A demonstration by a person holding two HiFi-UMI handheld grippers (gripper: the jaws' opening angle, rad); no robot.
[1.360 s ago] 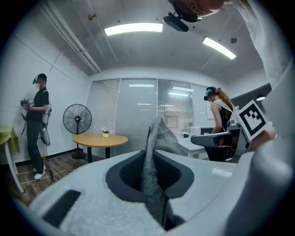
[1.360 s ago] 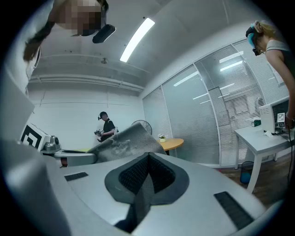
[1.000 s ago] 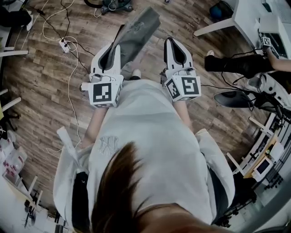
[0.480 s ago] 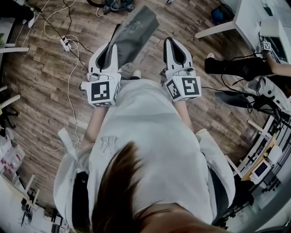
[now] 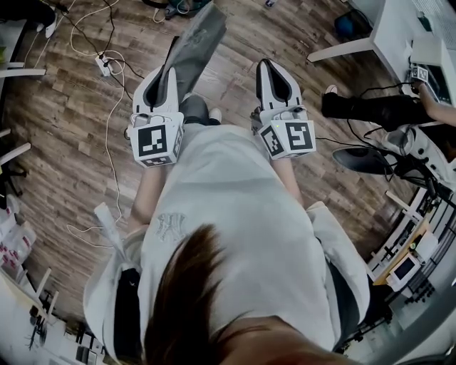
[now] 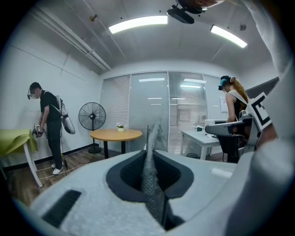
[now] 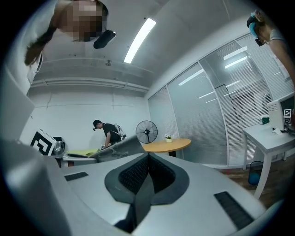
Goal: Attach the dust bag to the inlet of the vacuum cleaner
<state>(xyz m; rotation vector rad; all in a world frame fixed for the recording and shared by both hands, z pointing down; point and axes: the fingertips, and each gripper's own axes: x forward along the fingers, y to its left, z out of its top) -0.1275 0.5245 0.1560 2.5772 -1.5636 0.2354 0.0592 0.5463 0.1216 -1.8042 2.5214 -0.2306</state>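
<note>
In the head view a flat grey dust bag [image 5: 196, 44] sticks forward and up from my left gripper [image 5: 173, 71], whose jaws are shut on its near edge. The left gripper view shows the bag [image 6: 153, 179] edge-on, pinched between the jaws of that gripper [image 6: 159, 209]. My right gripper [image 5: 268, 65] is held level beside it, jaws shut with nothing between them, as the right gripper view [image 7: 146, 159] shows. There the bag [image 7: 115, 148] juts in from the left. A dark teal machine with a hose [image 5: 174, 6] lies on the floor at the top edge; it may be the vacuum cleaner.
A power strip with white cables [image 5: 104, 65] lies on the wooden floor at the upper left. White table legs [image 5: 342, 47] and another person's dark trousers [image 5: 374, 107] are at the right. A round table [image 6: 116, 134], a standing fan [image 6: 91, 117] and a person [image 6: 48, 120] are ahead.
My left gripper has shifted a little to the left with the dust bag, and the bag's far end has swung toward the upper left. The right gripper has kept its place.
</note>
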